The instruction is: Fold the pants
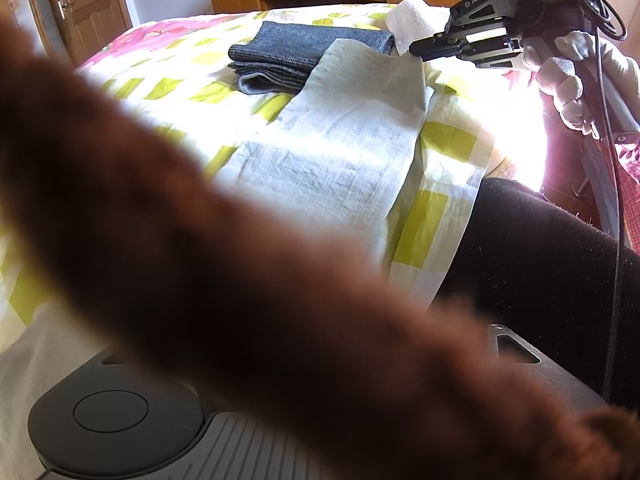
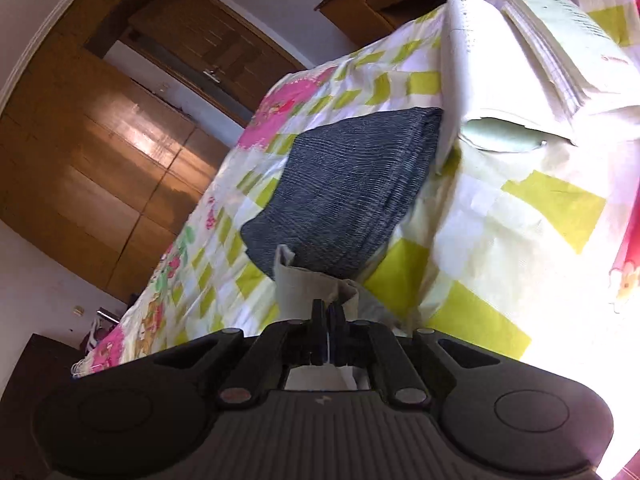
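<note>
Right wrist view shows my right gripper [image 2: 329, 312] clamped on an edge of the pale pants [image 2: 298, 286], which lie spread across the checked bedspread [image 2: 552, 204] just beside a folded grey garment [image 2: 344, 188]. I judge the fold works best if I carry that pinched edge low and straight over the pale cloth, keeping it taut. My left gripper's fingers are hidden behind a blurred brown sleeve [image 1: 200, 260], so I cannot tell their state.
</note>
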Motion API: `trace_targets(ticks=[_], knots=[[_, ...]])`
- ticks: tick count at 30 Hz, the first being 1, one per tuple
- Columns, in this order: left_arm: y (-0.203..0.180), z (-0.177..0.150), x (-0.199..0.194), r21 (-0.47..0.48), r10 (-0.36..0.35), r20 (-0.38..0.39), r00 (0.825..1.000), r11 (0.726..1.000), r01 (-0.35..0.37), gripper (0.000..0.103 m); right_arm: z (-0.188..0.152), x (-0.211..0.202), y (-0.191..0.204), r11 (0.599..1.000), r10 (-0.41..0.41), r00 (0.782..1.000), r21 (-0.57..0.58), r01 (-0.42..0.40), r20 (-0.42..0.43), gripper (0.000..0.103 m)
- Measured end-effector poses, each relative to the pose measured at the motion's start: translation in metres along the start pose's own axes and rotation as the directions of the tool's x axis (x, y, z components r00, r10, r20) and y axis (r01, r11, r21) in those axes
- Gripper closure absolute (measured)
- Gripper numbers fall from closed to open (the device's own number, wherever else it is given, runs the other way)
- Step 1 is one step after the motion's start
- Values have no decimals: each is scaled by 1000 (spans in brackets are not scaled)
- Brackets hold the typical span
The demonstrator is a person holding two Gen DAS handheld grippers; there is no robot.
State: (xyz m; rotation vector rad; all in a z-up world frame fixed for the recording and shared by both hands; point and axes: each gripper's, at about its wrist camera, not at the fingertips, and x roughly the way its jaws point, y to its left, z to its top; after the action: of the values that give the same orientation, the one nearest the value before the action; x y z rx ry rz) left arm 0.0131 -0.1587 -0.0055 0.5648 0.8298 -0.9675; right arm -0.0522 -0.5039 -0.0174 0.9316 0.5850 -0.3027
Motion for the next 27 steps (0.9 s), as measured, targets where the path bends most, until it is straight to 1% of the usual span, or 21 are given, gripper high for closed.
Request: trace_targets(ticks=[1,2,4,6,8,11,14,16,21,27], knots=[[-1,0,0,-2,-2,2,1000,1000,2,36,0,4,-6,1000,-18,1000,15,18,-25,83],[-1,-1,0,-2,-5,3,1000,1000,5,36,-1,6,-11,999,-18,999,40,20,-47,83],[-2,-1,1,7,-4,0,1000,1000,4,36,-2,2,-14,997,-5,999,71,8,-42,80],[-2,-2,2,7,-4,-1,1000,1000,4,36,-1,-2,-12,998,-20,999,53,22,-37,78],[-1,-2,2,3,-7,-2,1000,1000,7,36,-1,-4,-12,999,-16,998,41,19,-62,78],[-1,-2,3,3,-8,-4,1000,1000,8,36,-3,1,-9,999,-20,994,24,23,-108,75],[0,-2,5,3,-12,-2,1000,1000,12,36,-4,8,-8,999,-48,991,12,50,-121,75],[-1,-3,5,2,-13,0,1000,1000,13,36,-4,11,-8,998,-48,991,20,51,-127,75],[0,-5,4,-7,-18,4,1000,1000,18,36,-6,15,-17,994,15,993,105,-2,-117,65],[1,-4,4,-14,-17,12,1000,1000,17,36,-12,25,-25,983,61,994,176,-44,-91,64]])
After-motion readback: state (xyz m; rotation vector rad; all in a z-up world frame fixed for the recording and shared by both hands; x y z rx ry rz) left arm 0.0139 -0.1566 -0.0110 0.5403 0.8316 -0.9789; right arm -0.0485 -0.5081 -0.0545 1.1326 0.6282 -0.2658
